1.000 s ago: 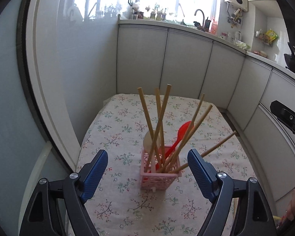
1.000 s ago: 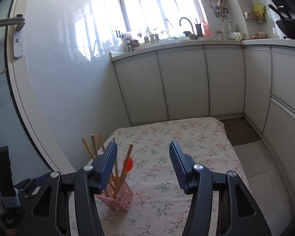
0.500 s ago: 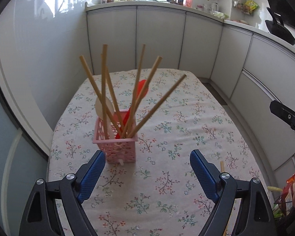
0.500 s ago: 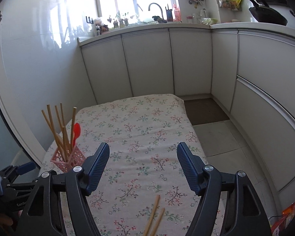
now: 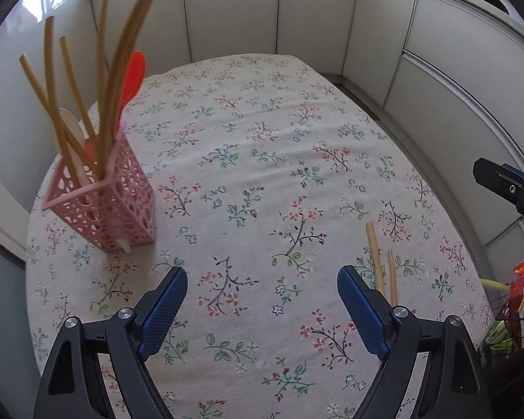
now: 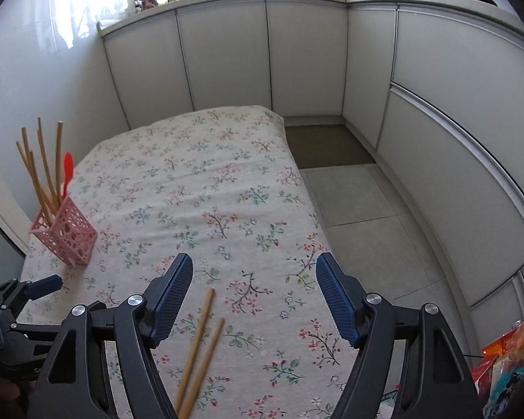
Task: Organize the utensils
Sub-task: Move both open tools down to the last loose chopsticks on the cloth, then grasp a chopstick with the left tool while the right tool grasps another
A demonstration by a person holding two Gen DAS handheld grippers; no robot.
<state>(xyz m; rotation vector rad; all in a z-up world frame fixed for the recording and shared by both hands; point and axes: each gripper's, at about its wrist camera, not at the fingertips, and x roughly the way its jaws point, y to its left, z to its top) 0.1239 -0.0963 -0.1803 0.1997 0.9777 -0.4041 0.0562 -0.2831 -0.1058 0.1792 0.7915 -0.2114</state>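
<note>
A pink perforated plastic utensil basket (image 5: pixel 101 202) stands upright on the floral-print tablecloth (image 5: pixel 262 181), near the table's far left corner beside the pale wall. It already holds several long wooden chopsticks (image 5: pixel 111 80), a red plastic spoon (image 5: pixel 131 76) and a pale spoon (image 5: pixel 66 125), all leaning handle-down against its walls because the basket is much shorter than they are.

Well apart from the basket, toward the near right edge of the cloth, two loose wooden chopsticks (image 6: pixel 201 345) lie flat and almost parallel, just beside each other. They appear to be the only utensils not yet put away, which likely explains why both tools point down at that end of the table.

The right gripper (image 6: pixel 255 300), with blue ribbed pads, hangs above the loose pair; its jaws have just been opening and now stand wide, nothing between the pads, with the chopsticks' far ends showing beneath the gap nearer the left pad, probably readying a pinch. The left gripper (image 5: pixel 262 310) is also spread wide and empty, over bare cloth between basket and loose pair, the chopsticks just past its right pad.
</note>
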